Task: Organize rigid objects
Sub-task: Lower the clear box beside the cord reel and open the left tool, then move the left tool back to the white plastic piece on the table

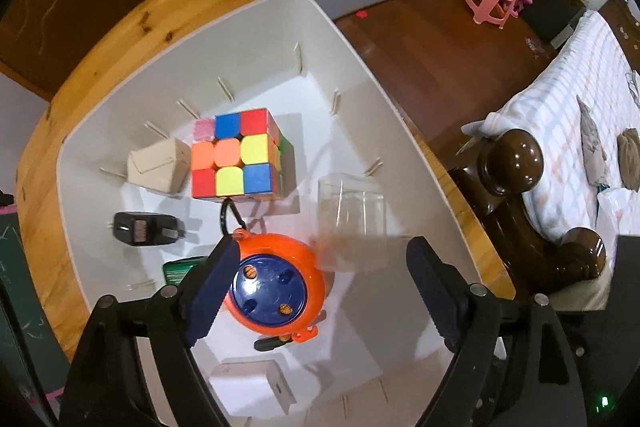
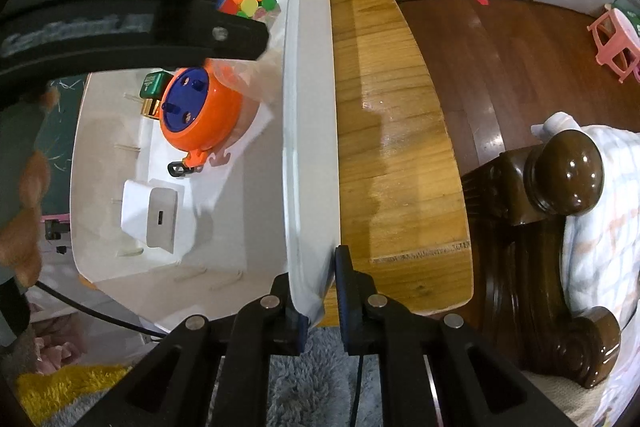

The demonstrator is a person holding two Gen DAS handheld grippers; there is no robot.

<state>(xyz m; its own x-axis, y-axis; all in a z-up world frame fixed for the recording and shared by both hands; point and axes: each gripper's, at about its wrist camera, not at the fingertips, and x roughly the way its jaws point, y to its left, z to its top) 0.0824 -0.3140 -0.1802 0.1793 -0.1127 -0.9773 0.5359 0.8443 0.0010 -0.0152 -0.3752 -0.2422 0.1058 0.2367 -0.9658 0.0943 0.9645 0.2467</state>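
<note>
Left wrist view: white bin [image 1: 352,51] on wooden counter [image 1: 132,27], holding several rigid things. Round orange case [image 1: 280,283] with blue face, four holes in that face, black carabiner at 12 o'clock and an orange tab at 6 o'clock, lying on bin floor near middle. Colour cube [image 1: 236,159] at 12 o'clock from the case, just beyond the carabiner; beige block [image 1: 160,167] touching or just beside cube at its 9 o'clock. Black plug adapter [image 1: 144,229] at 10 o'clock from the case, green box [image 1: 180,267] at 9 o'clock, partly hidden behind a finger. Clear plastic box [image 1: 352,223] at 2 o'clock, blurred. White charger [image 1: 256,387] at 6 o'clock. Left hand-held gripper [image 1: 320,291] spread wide, released, nothing clamped; left finger just beside the case's rim, contact unclear; right finger well apart from it. Right wrist view: right hand-held gripper [image 2: 320,307] clenched on the bin's thin white wall at its near corner, pads on either side of the rim. Same orange case, cube and white charger seen inside, at 10 to 11 o'clock from the pinch.
</note>
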